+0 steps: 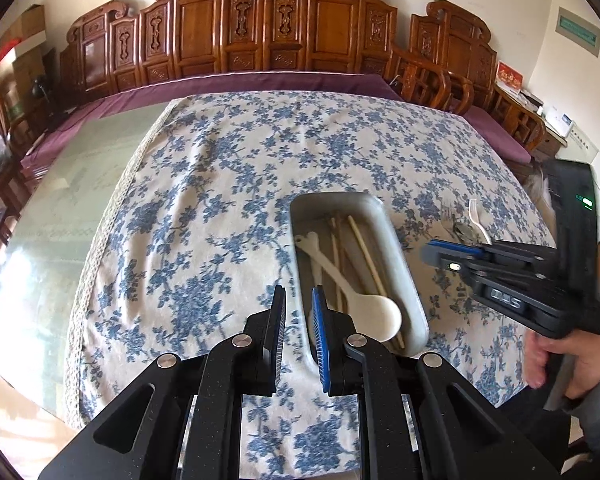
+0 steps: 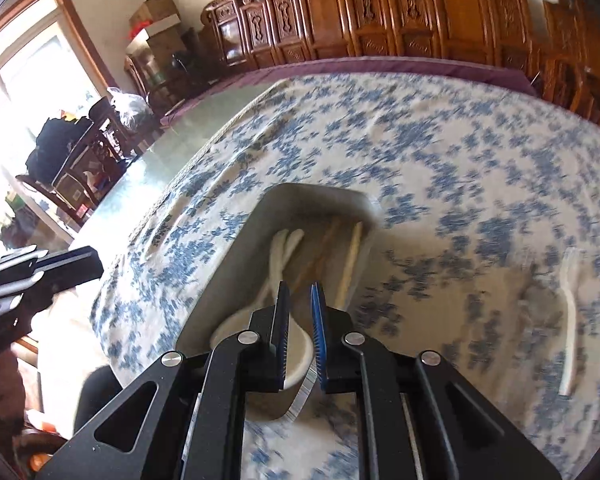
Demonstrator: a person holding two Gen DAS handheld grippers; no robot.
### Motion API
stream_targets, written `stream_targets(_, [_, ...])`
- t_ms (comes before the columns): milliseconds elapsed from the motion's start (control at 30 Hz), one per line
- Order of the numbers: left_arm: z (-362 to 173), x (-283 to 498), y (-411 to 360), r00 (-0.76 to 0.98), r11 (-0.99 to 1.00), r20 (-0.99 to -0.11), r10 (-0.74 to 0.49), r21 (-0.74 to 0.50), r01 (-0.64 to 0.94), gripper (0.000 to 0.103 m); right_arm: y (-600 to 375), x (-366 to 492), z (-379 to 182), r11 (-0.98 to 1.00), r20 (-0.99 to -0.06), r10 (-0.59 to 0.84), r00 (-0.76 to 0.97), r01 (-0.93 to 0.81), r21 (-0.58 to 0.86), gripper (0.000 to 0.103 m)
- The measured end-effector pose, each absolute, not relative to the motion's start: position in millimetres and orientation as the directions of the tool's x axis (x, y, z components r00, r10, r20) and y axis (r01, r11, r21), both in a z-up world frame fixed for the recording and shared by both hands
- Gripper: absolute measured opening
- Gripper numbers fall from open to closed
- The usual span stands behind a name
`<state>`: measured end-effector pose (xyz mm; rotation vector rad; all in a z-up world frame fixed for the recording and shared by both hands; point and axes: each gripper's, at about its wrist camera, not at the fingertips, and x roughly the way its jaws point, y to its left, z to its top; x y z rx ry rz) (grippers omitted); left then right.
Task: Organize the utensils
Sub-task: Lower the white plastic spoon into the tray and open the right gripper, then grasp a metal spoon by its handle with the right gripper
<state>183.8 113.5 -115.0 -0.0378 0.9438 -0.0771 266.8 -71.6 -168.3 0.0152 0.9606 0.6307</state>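
In the left wrist view, the left hand-held gripper [image 1: 299, 300] hangs over the near left corner of a grey tray [image 1: 384, 216], its jaws drawn close with only a narrow gap and nothing between them. The tray lies on a surface covered by a blue-flowered cloth [image 1: 204, 184]. Inside it lie a white spoon [image 1: 374, 312], bowl toward the near end, and wooden chopsticks [image 1: 366, 254] running lengthwise. To the right of the tray, a white plastic fork [image 1: 478, 220] lies on the cloth. The right hand-held gripper [image 1: 430, 250] comes in from the right, held by a hand [image 1: 560, 360], its jaws nearly together and empty.

In the right wrist view, blurred, the right hand-held gripper [image 2: 300, 300] hovers above the tray's near end, clenched on nothing. The white fork [image 2: 570, 320] lies well right of the tray.
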Motion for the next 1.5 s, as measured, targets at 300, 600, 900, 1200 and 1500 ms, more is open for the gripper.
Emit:
stream_targets(300, [-112.0, 191.2, 75.1, 0.598, 0.993, -0.793, -0.114, -0.070, 0.096, 0.027, -153.6, 238.9, -156.4, 0.869, -0.747, 0.440, 0.499, -0.447, 0.213, 0.014])
stream_targets(600, [-117.8, 203.4, 31.3, 0.603, 0.984, -0.781, -0.163, -0.085, 0.157, 0.067, -213.6, 209.4, -155.6, 0.903, -0.735, 0.394, 0.552, -0.380, 0.199, 0.017])
stream_targets(900, [-126.1, 212.9, -12.0, 0.581, 0.972, -0.791, -0.193, -0.075, 0.221, 0.067, -239.1, 208.0, -163.9, 0.922, -0.747, 0.349, 0.567, -0.349, 0.166, 0.020])
stream_targets(1200, [-139.2, 218.3, -23.5, 0.563, 0.972, -0.803, -0.194, -0.080, 0.222, 0.068, -240.2, 239.3, -196.1, 0.930, -0.780, 0.330, 0.531, -0.323, 0.174, 0.020])
stream_targets(1500, [-149.4, 227.1, -25.8, 0.545, 0.972, -0.816, -0.193, -0.082, 0.222, 0.068, -230.3, 292.8, -233.9, 0.948, -0.829, 0.289, 0.479, -0.263, 0.179, 0.020])
